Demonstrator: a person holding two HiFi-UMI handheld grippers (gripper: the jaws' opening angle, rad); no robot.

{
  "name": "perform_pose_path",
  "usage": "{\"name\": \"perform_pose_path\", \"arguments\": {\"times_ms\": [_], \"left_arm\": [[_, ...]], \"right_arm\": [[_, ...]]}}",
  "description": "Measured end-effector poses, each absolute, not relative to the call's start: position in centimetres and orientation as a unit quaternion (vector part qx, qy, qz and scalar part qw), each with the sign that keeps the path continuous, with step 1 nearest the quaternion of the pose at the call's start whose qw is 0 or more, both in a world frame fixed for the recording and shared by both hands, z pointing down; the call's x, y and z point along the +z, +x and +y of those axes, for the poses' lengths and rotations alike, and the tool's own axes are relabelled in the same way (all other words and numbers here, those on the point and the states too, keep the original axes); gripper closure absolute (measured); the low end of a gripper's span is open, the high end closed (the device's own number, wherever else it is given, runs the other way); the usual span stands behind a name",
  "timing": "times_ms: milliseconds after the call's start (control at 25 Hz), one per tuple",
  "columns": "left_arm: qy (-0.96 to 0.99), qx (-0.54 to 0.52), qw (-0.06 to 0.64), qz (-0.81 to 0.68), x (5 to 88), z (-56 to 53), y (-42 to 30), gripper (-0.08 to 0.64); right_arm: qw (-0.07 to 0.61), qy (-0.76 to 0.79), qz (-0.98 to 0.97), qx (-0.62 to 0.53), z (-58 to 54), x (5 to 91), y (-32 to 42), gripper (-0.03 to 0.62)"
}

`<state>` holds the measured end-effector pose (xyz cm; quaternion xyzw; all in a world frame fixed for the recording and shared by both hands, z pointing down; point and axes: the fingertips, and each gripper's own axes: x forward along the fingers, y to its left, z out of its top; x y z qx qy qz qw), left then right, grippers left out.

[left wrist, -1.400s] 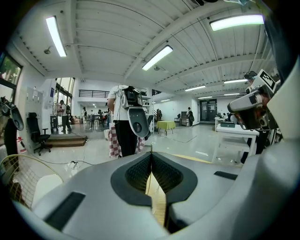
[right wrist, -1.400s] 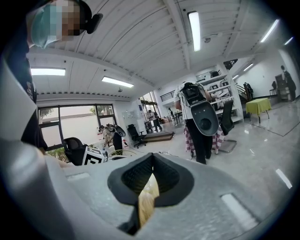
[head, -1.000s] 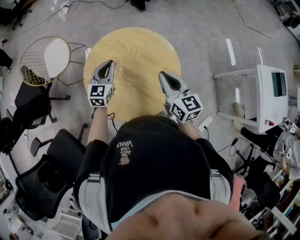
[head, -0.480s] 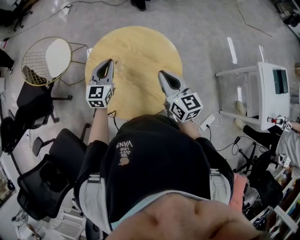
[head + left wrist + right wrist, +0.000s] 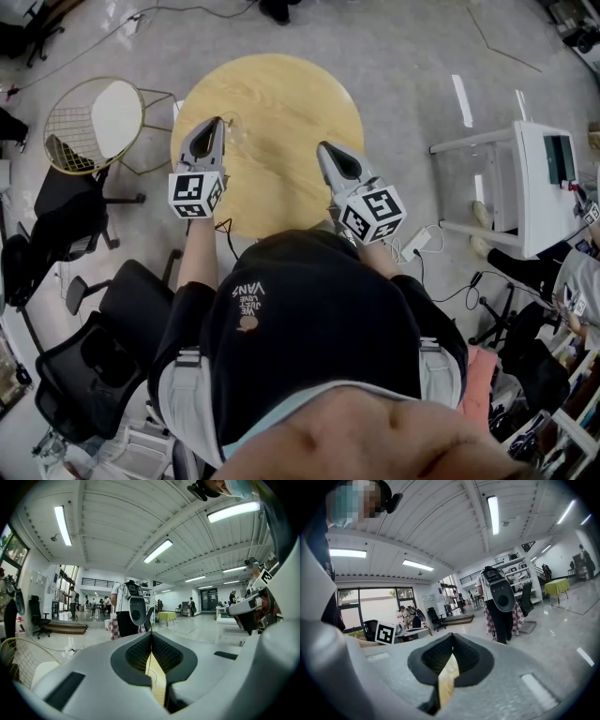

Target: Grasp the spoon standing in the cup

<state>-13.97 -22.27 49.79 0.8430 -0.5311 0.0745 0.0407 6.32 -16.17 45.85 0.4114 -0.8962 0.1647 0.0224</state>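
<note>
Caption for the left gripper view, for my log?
Left tool, jaws shut on the spoon handle, with the clear cup just beyond on the wooden table.

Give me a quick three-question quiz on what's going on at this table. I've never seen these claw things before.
1. Pick one: the wooden table is A square, B round, C oblong.
2. True or false: the right claw has its jaws together with nothing between them.
3. Fill in: the spoon stands in a clear cup right at the tip of the ___ claw.
Key: 1 B. 2 true. 3 left claw.
</note>
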Motion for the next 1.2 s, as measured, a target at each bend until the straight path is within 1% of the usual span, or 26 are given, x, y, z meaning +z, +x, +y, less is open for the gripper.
{"name": "perform_pose_path", "arguments": {"times_ms": [440, 1200], "left_arm": [[0.848, 0.042, 0.014, -0.528, 46.3, -20.9, -14.7, 0.546], [0.845, 0.017, 0.019, -0.534, 45.3, -17.9, -16.9, 0.546]], "right_arm": [[0.020, 0.410, -0.897, 0.166, -15.6, 45.7, 5.1, 0.595], [0.019, 0.401, -0.901, 0.163, -14.4, 45.4, 2.6, 0.595]]}}
